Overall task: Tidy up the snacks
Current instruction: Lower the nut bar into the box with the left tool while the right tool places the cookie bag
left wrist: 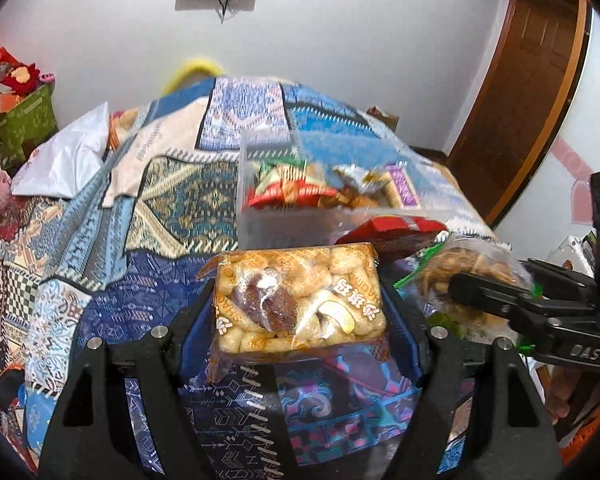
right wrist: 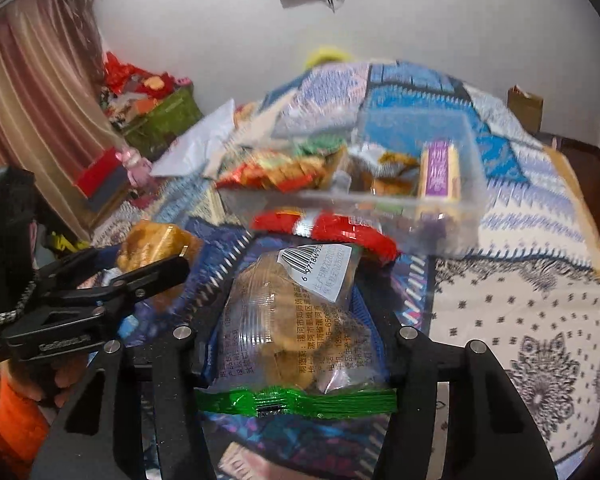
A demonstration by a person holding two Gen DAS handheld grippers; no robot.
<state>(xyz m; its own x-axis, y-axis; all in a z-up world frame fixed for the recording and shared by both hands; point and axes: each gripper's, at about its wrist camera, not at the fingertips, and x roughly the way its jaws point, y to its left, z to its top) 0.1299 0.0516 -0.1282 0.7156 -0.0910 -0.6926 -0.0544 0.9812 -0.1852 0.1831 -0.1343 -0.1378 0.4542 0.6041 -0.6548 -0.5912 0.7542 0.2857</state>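
My left gripper (left wrist: 300, 300) is shut on a clear pack of golden puffed snacks (left wrist: 296, 296), held above the bed. It also shows in the right wrist view (right wrist: 156, 276) at the left. My right gripper (right wrist: 296, 320) is shut on a clear bag of fried snacks with a green sealed edge (right wrist: 300, 328); that bag shows in the left wrist view (left wrist: 468, 268) at the right. A clear plastic box (left wrist: 324, 184) (right wrist: 380, 184) with several snack packs stands ahead on the bed. A red snack pack (left wrist: 396, 232) (right wrist: 340, 232) lies just in front of the box.
A patterned blue and cream quilt (left wrist: 140, 240) (right wrist: 520, 260) covers the bed. A white bag (left wrist: 64, 160) lies at the left. A green box with red toys (left wrist: 16, 116) stands at the far left. A wooden door (left wrist: 532, 100) is at the right. Curtains (right wrist: 32, 120) hang at the left.
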